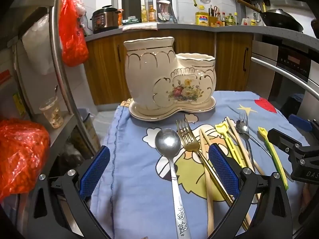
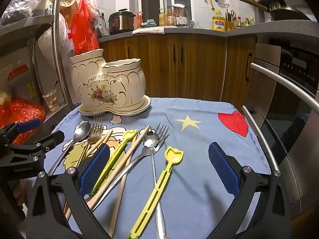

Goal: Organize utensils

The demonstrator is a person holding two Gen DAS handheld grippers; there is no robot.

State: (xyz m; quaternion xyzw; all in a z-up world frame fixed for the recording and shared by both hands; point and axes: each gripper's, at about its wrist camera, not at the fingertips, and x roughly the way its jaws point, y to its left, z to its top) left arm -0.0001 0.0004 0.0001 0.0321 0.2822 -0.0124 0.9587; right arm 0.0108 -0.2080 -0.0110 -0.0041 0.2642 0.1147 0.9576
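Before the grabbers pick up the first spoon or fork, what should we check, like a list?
1. Left gripper open wide: ok, nothing is between its pads.
2. Right gripper open wide: ok, also holding nothing.
3. Ceramic holder standing upright on its saucer: ok.
4. Holder's two openings free to take utensils: cannot tell, the insides are hidden from both cameras.
5. Big spoon lying alone, easy to grab: ok, it lies apart from the gold fork beside it.
6. Silver fork, flower spoon and chopsticks separated: not ok, they cross over each other in a pile.
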